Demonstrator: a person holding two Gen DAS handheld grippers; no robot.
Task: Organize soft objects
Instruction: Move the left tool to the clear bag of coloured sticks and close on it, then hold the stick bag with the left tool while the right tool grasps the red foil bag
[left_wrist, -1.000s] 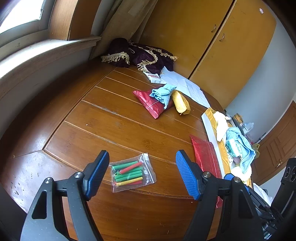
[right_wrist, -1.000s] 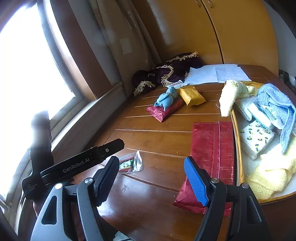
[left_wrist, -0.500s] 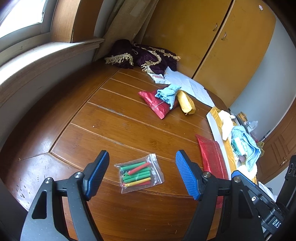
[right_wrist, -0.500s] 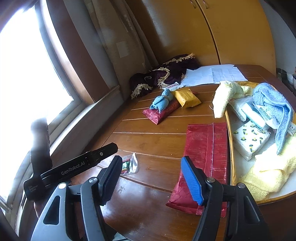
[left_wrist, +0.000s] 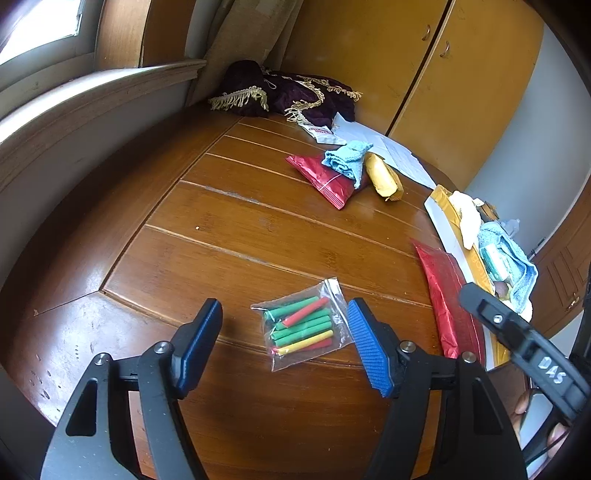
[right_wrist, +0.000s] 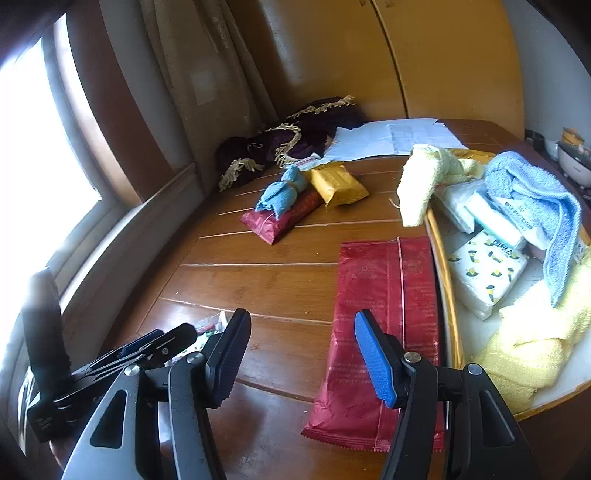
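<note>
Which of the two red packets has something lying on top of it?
The far red packet, beside the yellow packet: a rolled blue cloth lies on it. The near red packet is bare.

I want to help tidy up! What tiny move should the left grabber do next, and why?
Probably lower the left gripper a little onto the clear bag of colored sticks. Its jaws are open and empty, and the bag lies flat on the table right between them, so it looks lined up for a grab.

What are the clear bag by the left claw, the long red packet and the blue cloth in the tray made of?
Clear bag: thin glossy plastic film, zip strip, contents visible through it. Long red packet: shiny crinkled foil or film, likely metallised, with a centre seam. Blue cloth: looped terry, matte, draping limply.
</note>
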